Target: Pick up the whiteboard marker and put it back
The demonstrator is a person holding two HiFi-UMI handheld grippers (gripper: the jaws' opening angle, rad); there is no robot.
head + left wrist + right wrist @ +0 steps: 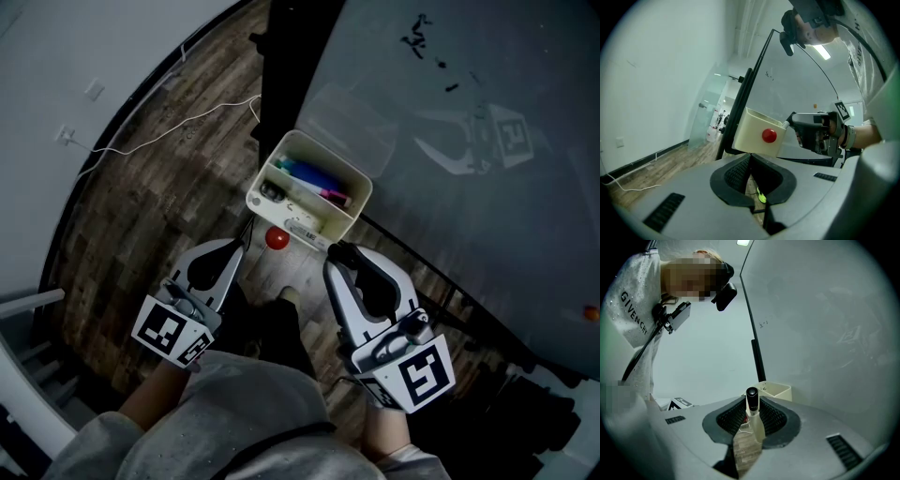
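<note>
A cream tray (265, 178) hangs on the whiteboard's lower edge with several coloured markers inside and a red round magnet (277, 238) on its front wall. My right gripper (336, 251) is shut on a white whiteboard marker (306, 230). The marker's black cap (752, 397) points towards the tray (780, 390), just short of its front rim. My left gripper (246, 236) hovers level beside it, to the left of the magnet (769, 135). Its jaws are shut with nothing between them. The left gripper view shows the right gripper (811, 129) at the tray's right corner.
The whiteboard (469, 141) fills the right and carries a few black scribbles near its top. Its black stand post (281, 84) rises behind the tray. A white cable (159, 131) runs over the wooden floor to a wall socket (66, 136).
</note>
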